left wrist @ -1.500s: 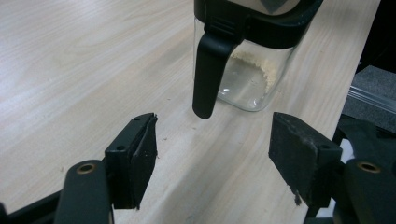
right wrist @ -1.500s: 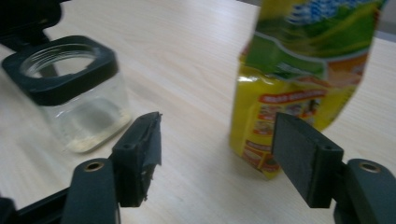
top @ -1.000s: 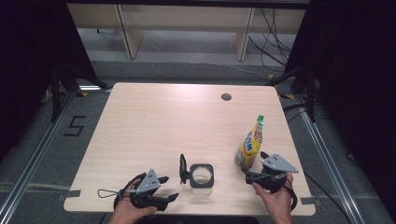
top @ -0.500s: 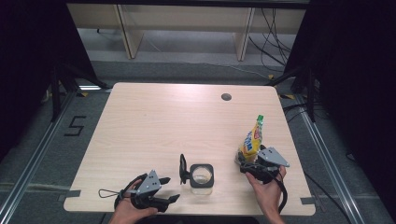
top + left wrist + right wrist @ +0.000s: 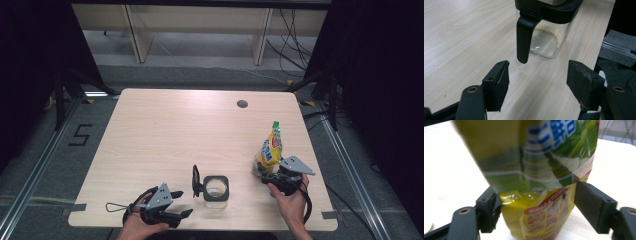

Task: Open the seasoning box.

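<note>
A yellow and green pouch (image 5: 272,145) stands upright at the table's right side. My right gripper (image 5: 262,172) reaches its base from the near side. In the right gripper view the pouch (image 5: 536,170) sits between the jaws. The jaws have just been closing, and both pads of the right gripper (image 5: 536,202) touch its narrowed lower part. A square glass jar (image 5: 216,187) with a black lid and handle stands near the front edge. My left gripper (image 5: 184,203) lies left of it, open. The jar's handle (image 5: 524,37) hangs just ahead of the left gripper (image 5: 537,75), and nothing is between its jaws.
The wooden table (image 5: 175,130) has a round cable hole (image 5: 242,104) at the back right. Its front edge runs close behind both hands. Pale shelving stands beyond the far edge, and dark curtains flank both sides.
My right gripper has edged in toward the pouch's base, and its jaws have come round it. The left gripper and the jar have stayed in place.
</note>
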`<state>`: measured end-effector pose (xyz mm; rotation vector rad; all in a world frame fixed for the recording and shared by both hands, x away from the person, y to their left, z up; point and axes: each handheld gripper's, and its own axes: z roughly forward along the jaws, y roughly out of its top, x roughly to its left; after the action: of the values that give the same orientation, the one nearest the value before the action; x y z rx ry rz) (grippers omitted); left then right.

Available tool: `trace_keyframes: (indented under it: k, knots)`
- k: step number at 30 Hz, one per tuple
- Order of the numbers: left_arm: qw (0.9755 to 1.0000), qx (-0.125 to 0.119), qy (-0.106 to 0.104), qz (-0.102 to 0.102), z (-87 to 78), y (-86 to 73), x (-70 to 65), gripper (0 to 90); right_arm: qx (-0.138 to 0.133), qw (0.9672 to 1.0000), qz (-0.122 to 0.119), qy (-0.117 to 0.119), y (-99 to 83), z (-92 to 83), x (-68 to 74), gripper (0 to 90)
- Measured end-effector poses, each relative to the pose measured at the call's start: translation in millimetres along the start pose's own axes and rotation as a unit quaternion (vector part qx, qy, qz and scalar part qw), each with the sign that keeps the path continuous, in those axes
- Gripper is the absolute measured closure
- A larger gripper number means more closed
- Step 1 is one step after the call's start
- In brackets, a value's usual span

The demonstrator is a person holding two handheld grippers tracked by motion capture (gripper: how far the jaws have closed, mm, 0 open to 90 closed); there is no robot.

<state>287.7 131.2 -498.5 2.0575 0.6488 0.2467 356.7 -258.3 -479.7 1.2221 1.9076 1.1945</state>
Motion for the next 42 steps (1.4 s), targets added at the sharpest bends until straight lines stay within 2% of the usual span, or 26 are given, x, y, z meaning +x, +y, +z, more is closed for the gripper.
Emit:
trace_keyframes:
  k: [3, 5, 8, 9, 10, 11, 14, 16, 17, 18, 19, 20, 21, 23, 26, 27, 29, 30, 31, 33, 34, 36, 38, 39, 41, 42]
  knots:
    - [1.0000, 0.000, -0.002, 0.001, -0.1, -0.1, 0.0, 34.2, 0.010, 0.9997, 0.004, 0.024, 0.8, -4.2, -6.0, 37.9]
    - [1.0000, 0.002, -0.003, 0.002, 0.0, 0.0, 0.0, 34.2, 0.007, 0.9992, -0.019, 0.033, 2.1, -4.9, -13.1, 40.8]
    - [1.0000, 0.004, -0.004, 0.007, -0.1, 0.1, 0.6, 34.4, 0.004, 0.9988, -0.033, 0.037, 3.0, -6.6, -19.7, 43.0]
    - [0.9999, -0.005, -0.006, 0.006, 0.8, 0.2, -0.4, 34.4, 0.009, 0.9987, -0.029, 0.041, 3.3, -7.8, -19.9, 43.8]
    - [1.0000, -0.006, -0.005, 0.003, 0.7, 0.0, -1.1, 34.6, 0.005, 0.9981, -0.047, 0.040, 4.0, -7.5, -22.9, 44.7]
    - [1.0000, -0.006, -0.005, 0.003, 0.7, 0.0, -1.1, 34.6, 0.005, 0.9981, -0.047, 0.040, 4.0, -7.5, -22.9, 44.7]
    - [1.0000, -0.003, -0.008, 0.004, 1.2, -0.6, -1.7, 35.0, 0.017, 0.9961, -0.062, 0.060, 6.4, -10.9, -28.6, 48.2]
    - [1.0000, -0.003, -0.008, 0.004, 1.3, -0.6, -1.8, 35.0, 0.017, 0.9953, -0.072, 0.063, 6.8, -11.6, -31.6, 49.1]
    - [0.9999, 0.000, -0.007, 0.010, 1.1, -0.6, -1.1, 35.2, 0.013, 0.9931, -0.091, 0.072, 7.7, -11.8, -38.6, 50.9]
    - [0.9999, 0.000, -0.007, 0.010, 1.1, -0.6, -1.1, 35.2, 0.013, 0.9931, -0.091, 0.072, 7.7, -11.8, -38.6, 50.9]
    - [0.9996, 0.001, -0.006, 0.027, 1.5, -0.3, 0.9, 35.4, 0.008, 0.9927, -0.096, 0.072, 7.0, -12.4, -41.9, 51.8]
    - [0.9996, 0.001, -0.006, 0.027, 1.5, -0.3, 0.9, 35.7, 0.007, 0.9929, -0.093, 0.074, 7.1, -12.7, -42.7, 52.2]
    - [0.9999, 0.003, -0.007, 0.009, 1.9, -1.0, -1.4, 35.7, -0.007, 0.9920, -0.101, 0.076, 7.3, -11.0, -46.4, 52.6]
    - [0.9999, 0.003, -0.007, 0.009, 1.9, -1.0, -1.3, 35.7, 0.002, 0.9917, -0.101, 0.080, 7.8, -12.5, -47.7, 52.8]
    - [0.9999, 0.003, -0.007, 0.013, 1.7, -0.6, -1.0, 35.7, 0.004, 0.9942, -0.073, 0.078, 6.3, -13.4, -45.1, 51.9]
    - [0.9998, 0.004, -0.006, 0.016, 1.4, -0.6, -0.5, 35.6, 0.003, 0.9970, -0.037, 0.068, 3.8, -14.2, -40.0, 39.9]
    - [0.9998, 0.004, -0.006, 0.018, 1.5, -0.6, -0.1, 35.6, 0.006, 0.9975, -0.032, 0.063, 3.0, -14.0, -39.2, 36.8]
    - [0.9999, 0.003, -0.007, 0.009, 1.9, -0.8, -1.4, 35.6, 0.001, 0.9977, -0.033, 0.059, 0.9, -10.8, -37.7, 33.1]
    - [0.9999, 0.005, -0.007, 0.012, 1.6, -0.7, -1.6, 35.6, -0.007, 0.9988, -0.026, 0.040, -1.5, -8.5, -33.8, 29.0]
    - [0.9998, 0.008, -0.008, 0.016, 1.5, -0.5, -0.9, 35.7, -0.016, 0.9987, -0.021, 0.043, -2.4, -4.9, -34.3, 27.4]
    - [0.9999, 0.004, -0.009, 0.013, 2.2, -0.7, -1.5, 35.7, -0.021, 0.9988, -0.004, 0.043, -4.0, -4.3, -32.3, 26.7]
    - [0.9999, 0.002, -0.005, 0.012, 2.7, -0.9, -2.0, 35.6, -0.029, 0.9987, 0.000, 0.042, -5.3, -2.4, -31.6, 24.2]
    - [0.9999, 0.000, -0.004, 0.011, 3.8, -1.3, -2.9, 35.6, -0.035, 0.9984, 0.020, 0.039, -8.3, 2.9, -27.9, 21.8]
    - [0.9999, 0.004, -0.005, 0.015, 3.7, -1.1, -2.5, 35.6, -0.040, 0.9987, 0.001, 0.032, -9.2, 5.0, -29.8, 19.0]
    - [0.9999, 0.004, -0.005, 0.015, 3.8, -1.0, -2.7, 35.6, -0.038, 0.9988, 0.001, 0.031, -9.2, 5.9, -29.8, 17.5]
    - [0.9998, 0.008, -0.006, 0.018, 3.6, -0.6, -2.3, 35.6, -0.035, 0.9986, 0.013, 0.037, -9.9, 8.3, -27.8, 16.9]
